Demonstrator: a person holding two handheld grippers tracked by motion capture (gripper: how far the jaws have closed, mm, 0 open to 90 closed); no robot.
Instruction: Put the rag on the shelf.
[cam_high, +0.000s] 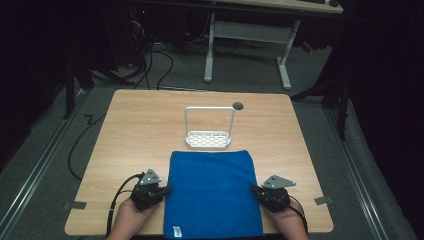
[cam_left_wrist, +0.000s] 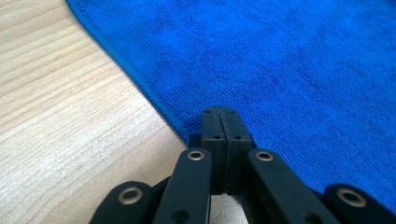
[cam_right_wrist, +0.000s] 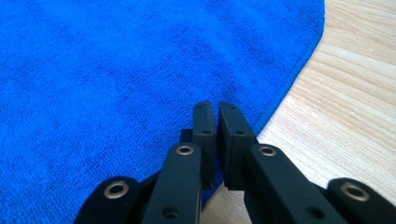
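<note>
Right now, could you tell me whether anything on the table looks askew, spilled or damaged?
Nothing stands out. The blue towel lies flat and fairly square on the table, and the white rack stands upright just beyond its far edge. No spills or damage show.

a white rack (cam_high: 209, 131) stands alone mid-table just past the blue cloth's (cam_high: 212, 192) far edge; bare wood runs open along both side edges.

No legible text anywhere (towel (cam_high: 210, 192) tag (cam_high: 177, 231) too small)

We see a bright blue terry cloth (cam_high: 212, 192) spread flat on the pale wooden worktop (cam_high: 135, 130), its near edge at the worktop's front.
</note>
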